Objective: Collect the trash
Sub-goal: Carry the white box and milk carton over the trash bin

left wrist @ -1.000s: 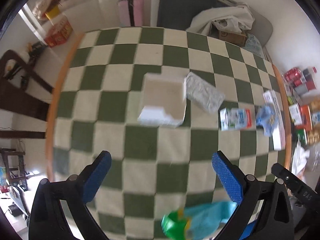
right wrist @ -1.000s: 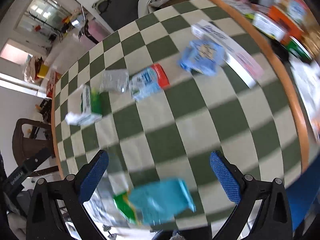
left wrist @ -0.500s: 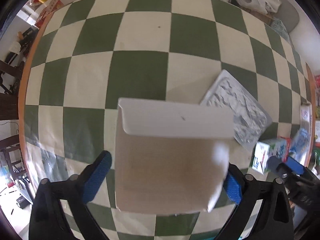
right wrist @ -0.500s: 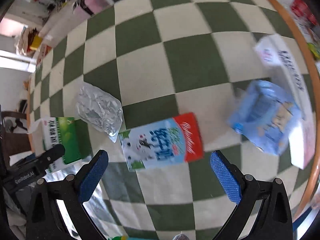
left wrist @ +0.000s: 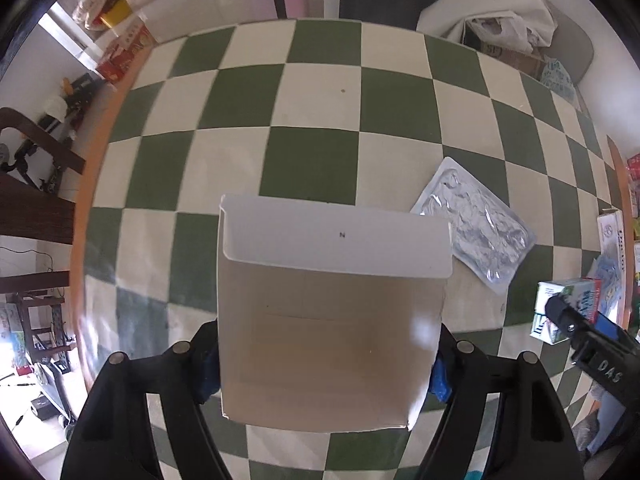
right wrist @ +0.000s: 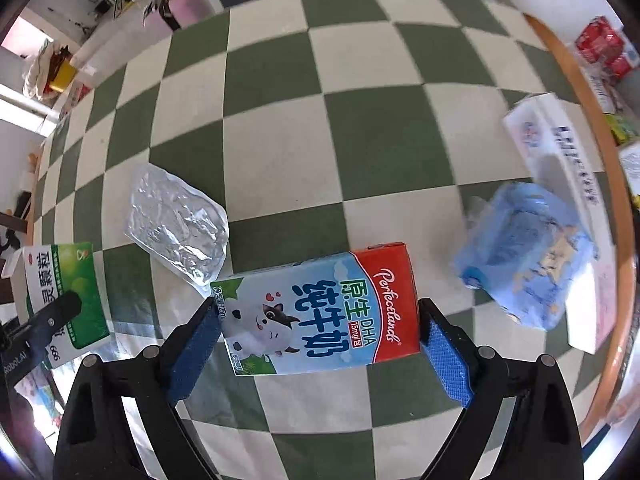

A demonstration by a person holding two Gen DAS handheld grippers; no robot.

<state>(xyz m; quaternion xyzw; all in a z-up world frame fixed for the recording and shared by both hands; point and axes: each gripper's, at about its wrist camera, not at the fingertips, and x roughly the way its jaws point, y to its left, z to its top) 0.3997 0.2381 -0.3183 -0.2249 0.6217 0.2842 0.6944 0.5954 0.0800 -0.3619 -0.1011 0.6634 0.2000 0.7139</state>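
Tools both point down at the bench (right wrist: 380, 128): the left tool (left wrist: 326, 364) has just been closing round the open white box (left wrist: 328, 320), its pads at or near the box's sides, while the right tool (right wrist: 318, 338) stands apart, just narrowed, astride the milk carton (right wrist: 320, 312) lying flat. Squeeze the thin-walled box gently so it doesn't crumple out. Centre the carton, with the foil pouch (right wrist: 178, 224) at its corner kept clear, before clamping.

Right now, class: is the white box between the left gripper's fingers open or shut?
Open. The white box shows its bare, empty inside, its flap folded back.
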